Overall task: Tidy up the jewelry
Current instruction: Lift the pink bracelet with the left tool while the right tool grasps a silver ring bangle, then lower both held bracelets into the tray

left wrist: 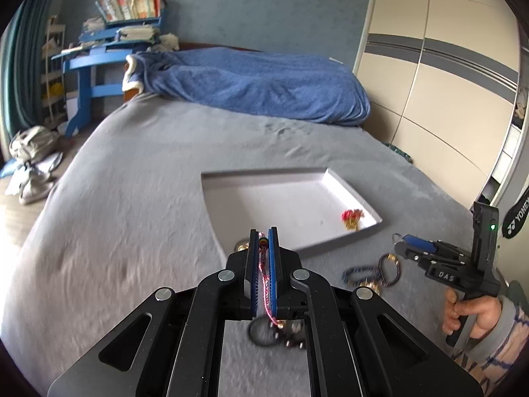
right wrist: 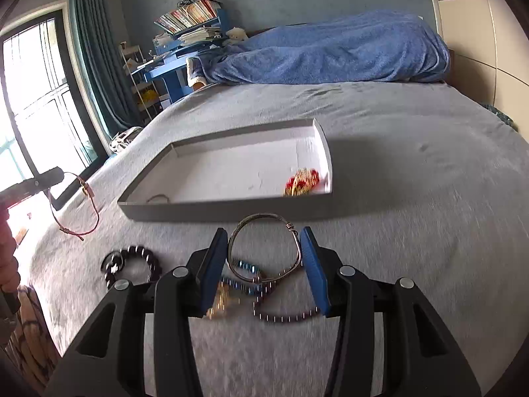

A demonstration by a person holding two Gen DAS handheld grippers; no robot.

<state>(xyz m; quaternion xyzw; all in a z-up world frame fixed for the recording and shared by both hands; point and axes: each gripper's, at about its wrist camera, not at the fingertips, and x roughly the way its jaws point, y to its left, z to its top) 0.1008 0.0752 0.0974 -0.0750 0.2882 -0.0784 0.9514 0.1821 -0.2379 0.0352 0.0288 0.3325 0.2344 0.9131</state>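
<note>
1. The left tool [left wrist: 263, 231] has its blue pads drawn close together on a red cord bracelet [left wrist: 264, 281], which runs back between them toward the body of the tool.
2. In the right wrist view that same cord bracelet [right wrist: 74, 211] hangs in a loose loop from the left tool's tip [right wrist: 54, 173], above the grey bed [right wrist: 413, 198], to the left of the tray.
3. The right tool [right wrist: 264, 231] stands wide open with nothing in its grip; its blue fingers [right wrist: 312, 271] straddle a silver wire bangle [right wrist: 264, 248] lying on the bed.
4. Just behind the bangle, between the same fingers, lie a blue beaded bracelet [right wrist: 244, 278], a dark beaded strand [right wrist: 284, 314] and a blurred gold piece [right wrist: 221, 301], all bunched together.
5. A dark chunky bead bracelet [right wrist: 132, 264] rests on the bed to the left of that heap, apart from it.
6. A shallow white tray [right wrist: 231, 208] sits on the bed just beyond the bangle; a red and gold jewelry cluster [right wrist: 302, 182] lies in its near right corner, and a thin ring-shaped piece [right wrist: 158, 198] lies near its front left corner.
7. From the left wrist view the right tool [left wrist: 416, 248] hovers over the beaded bracelets [left wrist: 373, 271], right of the tray [left wrist: 350, 192].
8. A blue blanket [left wrist: 251, 89] is piled at the head of the bed.
</note>
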